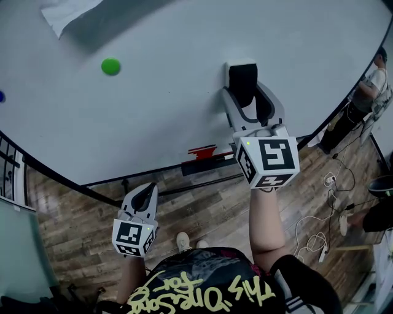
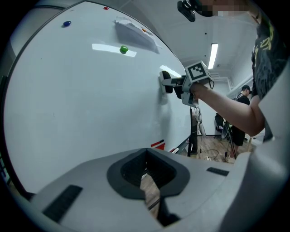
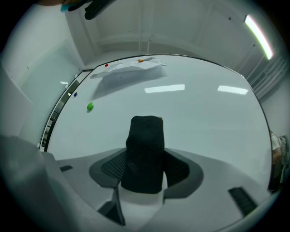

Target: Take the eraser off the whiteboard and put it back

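The eraser, black felt on a white body, is held against the whiteboard by my right gripper, which is shut on it. The right gripper view has the eraser standing between the jaws of that gripper, with the board behind it. From the left gripper view, the eraser touches the board at the tip of the right gripper. My left gripper hangs low, below the board's bottom edge, shut with nothing in it.
A green magnet and a blue magnet stick to the board, and a sheet of paper is pinned near its top. A red marker lies on the board's ledge. People and cables are at the right.
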`<state>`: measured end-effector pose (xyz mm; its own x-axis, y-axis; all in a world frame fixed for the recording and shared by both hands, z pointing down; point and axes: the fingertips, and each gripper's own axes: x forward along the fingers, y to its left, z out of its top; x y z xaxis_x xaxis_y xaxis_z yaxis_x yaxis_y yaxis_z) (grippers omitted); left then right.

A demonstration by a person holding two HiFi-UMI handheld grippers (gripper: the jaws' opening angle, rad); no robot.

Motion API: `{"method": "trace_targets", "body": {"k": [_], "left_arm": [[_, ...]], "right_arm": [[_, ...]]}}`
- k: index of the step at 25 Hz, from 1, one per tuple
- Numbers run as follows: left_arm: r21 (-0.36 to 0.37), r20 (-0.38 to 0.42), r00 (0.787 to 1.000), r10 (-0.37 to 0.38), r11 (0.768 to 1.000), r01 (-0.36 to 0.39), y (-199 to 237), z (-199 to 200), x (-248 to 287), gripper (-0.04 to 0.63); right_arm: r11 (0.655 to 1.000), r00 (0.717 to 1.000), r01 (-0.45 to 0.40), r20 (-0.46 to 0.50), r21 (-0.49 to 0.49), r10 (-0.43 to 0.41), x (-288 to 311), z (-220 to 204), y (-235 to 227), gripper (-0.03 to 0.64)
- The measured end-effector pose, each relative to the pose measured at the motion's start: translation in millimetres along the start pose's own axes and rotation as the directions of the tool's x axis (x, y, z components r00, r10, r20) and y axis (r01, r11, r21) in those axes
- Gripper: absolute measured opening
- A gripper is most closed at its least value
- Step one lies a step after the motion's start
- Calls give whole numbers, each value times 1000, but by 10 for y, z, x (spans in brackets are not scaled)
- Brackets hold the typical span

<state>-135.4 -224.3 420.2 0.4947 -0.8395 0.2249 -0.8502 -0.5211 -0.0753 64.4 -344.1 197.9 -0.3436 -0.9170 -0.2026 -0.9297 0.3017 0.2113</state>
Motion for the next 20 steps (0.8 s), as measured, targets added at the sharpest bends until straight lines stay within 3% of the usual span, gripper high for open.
{"method": "trace_targets", "body": {"k": [20], "left_arm": [[19, -1, 1000, -20, 1000, 20, -255, 75, 7, 8]], "right_arm": [[999, 999, -39, 29, 19, 38, -455, 77, -68, 239]]}}
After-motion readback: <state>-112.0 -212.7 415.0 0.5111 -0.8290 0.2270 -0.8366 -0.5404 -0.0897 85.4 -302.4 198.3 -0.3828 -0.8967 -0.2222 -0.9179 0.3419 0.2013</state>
